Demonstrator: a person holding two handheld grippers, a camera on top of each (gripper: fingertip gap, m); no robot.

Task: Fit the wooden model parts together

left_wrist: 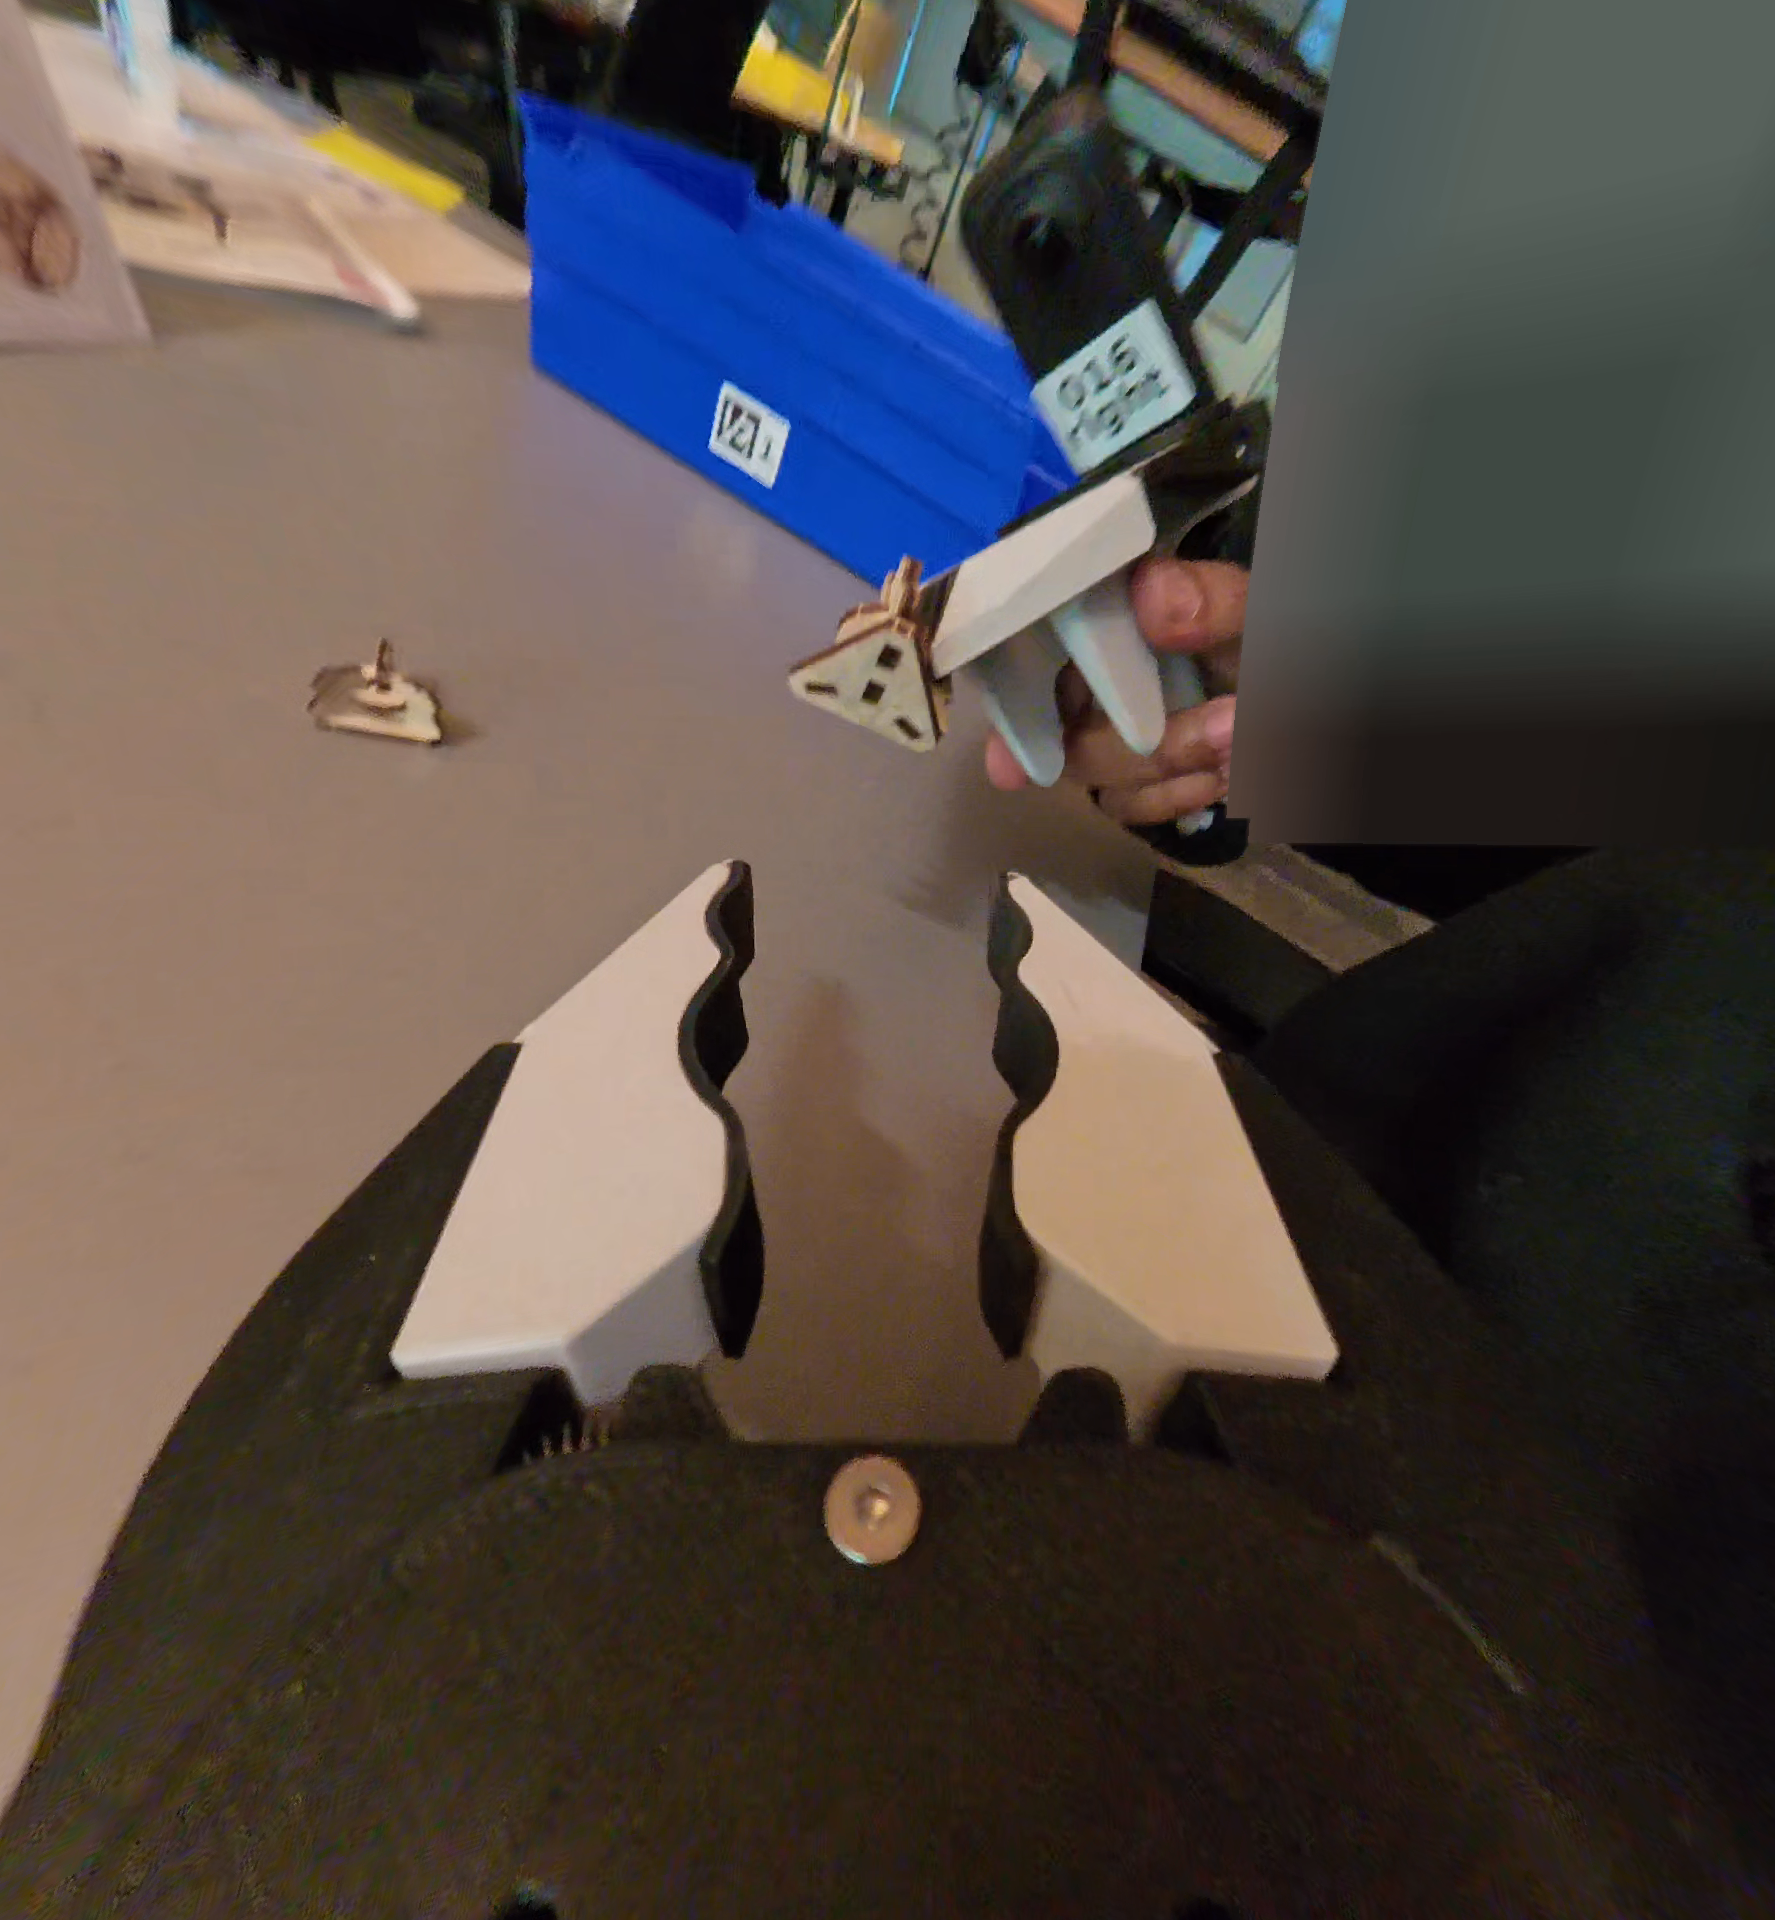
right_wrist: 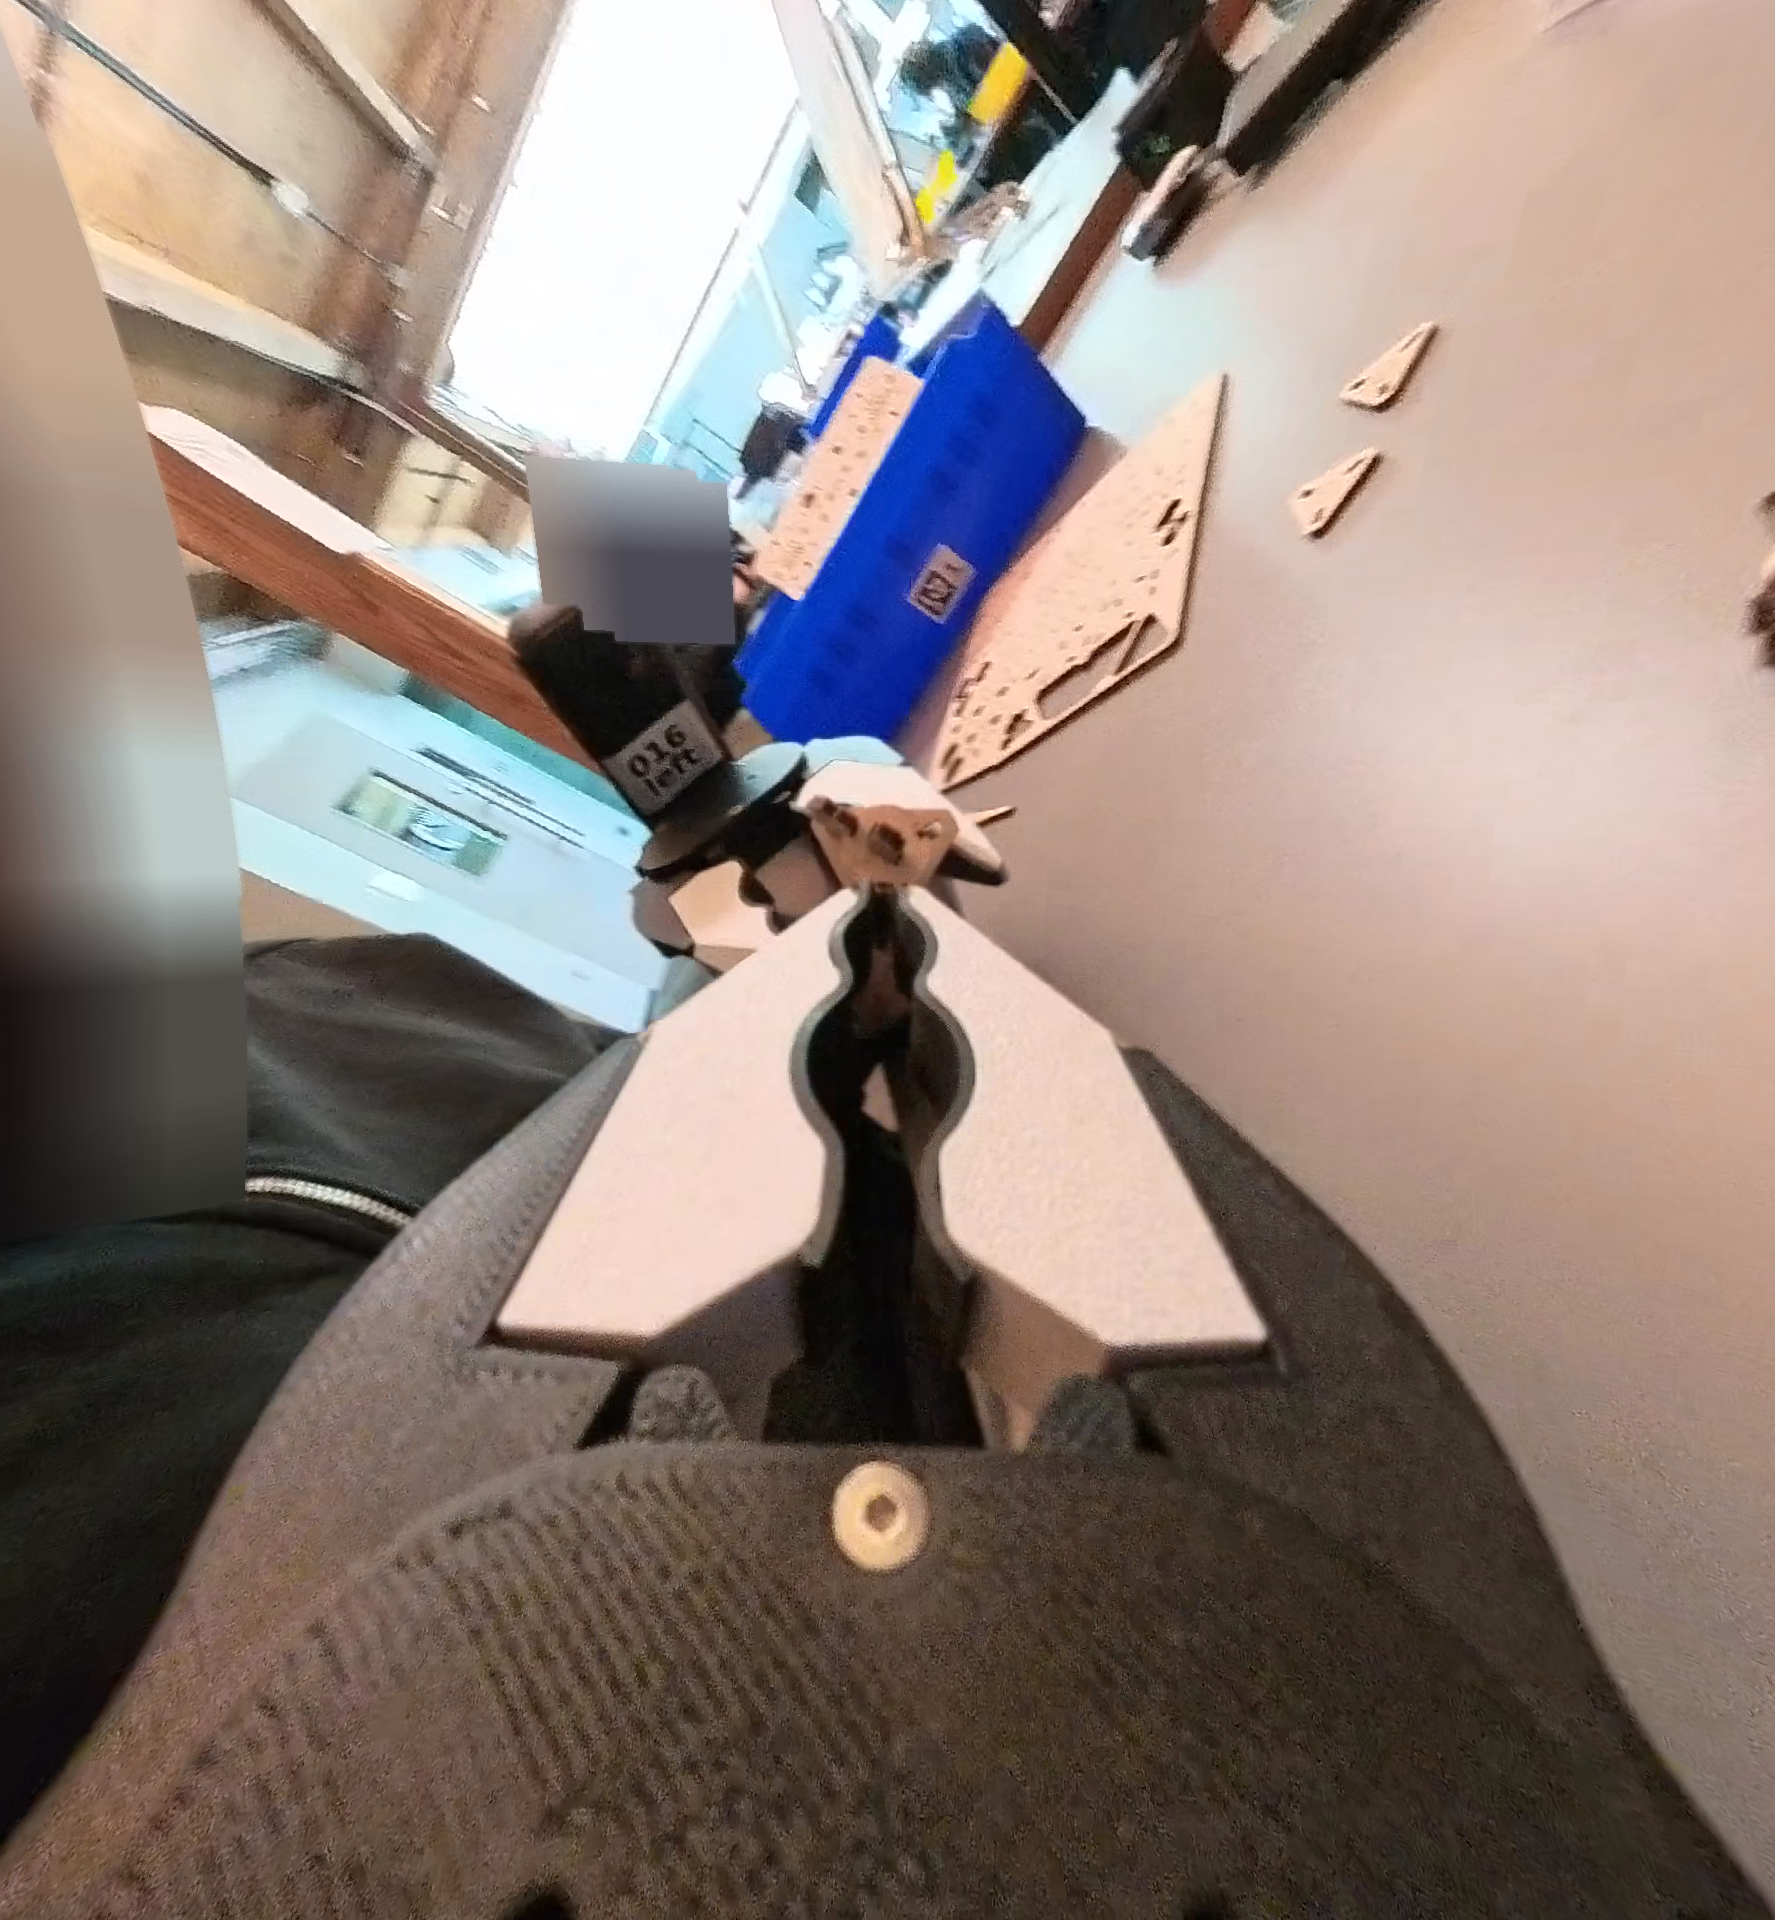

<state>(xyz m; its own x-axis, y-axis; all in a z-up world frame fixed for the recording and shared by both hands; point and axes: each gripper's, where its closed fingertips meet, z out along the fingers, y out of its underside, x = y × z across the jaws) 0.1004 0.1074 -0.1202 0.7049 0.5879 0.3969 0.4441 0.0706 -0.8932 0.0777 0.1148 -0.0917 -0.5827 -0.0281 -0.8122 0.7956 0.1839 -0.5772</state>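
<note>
Grey table (left_wrist: 239,935) lies bare between my left gripper's (left_wrist: 870,883) wide-open, empty jaws, while my right gripper (right_wrist: 881,902) pinches the small wooden triangular assembly (right_wrist: 888,831) only at its tips, so it could twist free.

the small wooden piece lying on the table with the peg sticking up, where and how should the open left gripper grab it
Probably by the upright peg of the small wooden piece, coming from above with the left gripper and its open fingers either side. The triangular base lies flat on the table, leaving little edge to pinch, while the peg stands clear.
</note>
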